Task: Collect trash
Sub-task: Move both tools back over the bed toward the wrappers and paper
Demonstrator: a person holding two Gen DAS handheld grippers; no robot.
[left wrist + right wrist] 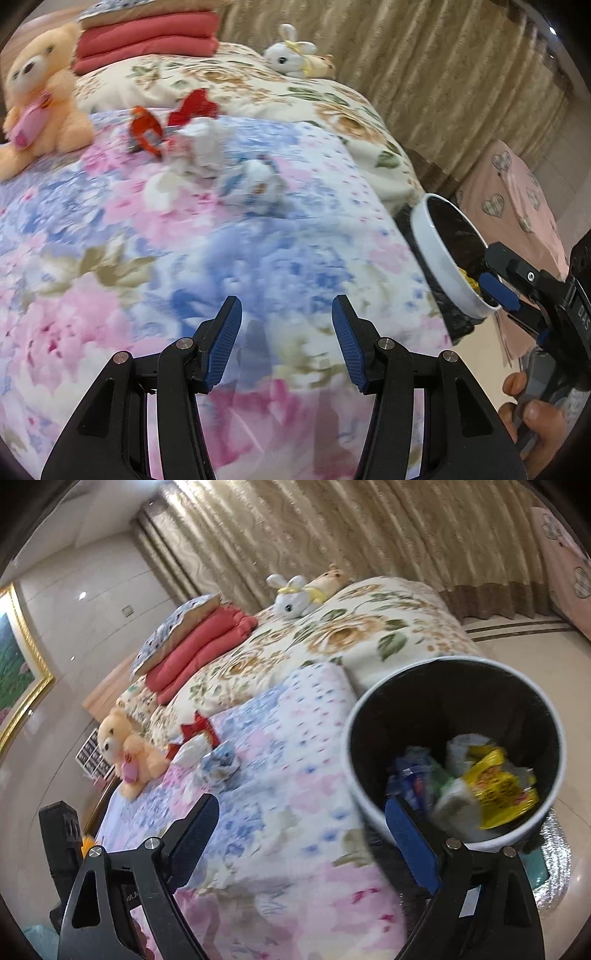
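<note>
**Trash remains on bed; bin tilted at the mattress edge**

Risks, left to right. In the left wrist view, a peach teddy bear (38, 92) sits at nine o'clock, just beside the litter: an orange wrapper (146, 133), a red wrapper (192, 107), crumpled white tissue (201, 146) and a blue-and-white packet (258, 181), clustered around eleven to twelve o'clock. A careless grab could take the toy or a fold of quilt along with the paper. The left gripper (287, 332) is spread wide and holds nothing, well short of the cluster. The frame is smeared, so aim is likely uncertain while the hand moves.

At three o'clock the bin (441, 254), white-rimmed with a dark liner, leans toward the bed. The right gripper (496, 286) reaches over its rim; in its own view the right gripper (306, 830) is wide apart, one finger inside the bin (454, 664), gripping nothing visible. Judged risk: a knock on the rim could tip the bin and spill the yellow packet (498, 786) and other waste.

Surface: a soft floral quilt (184, 258), uneven, which would yield under a pinch. Room: bedroom with beige curtains (332, 535), polished floor (517, 627), and a white plush rabbit (291, 598) well apart.
</note>
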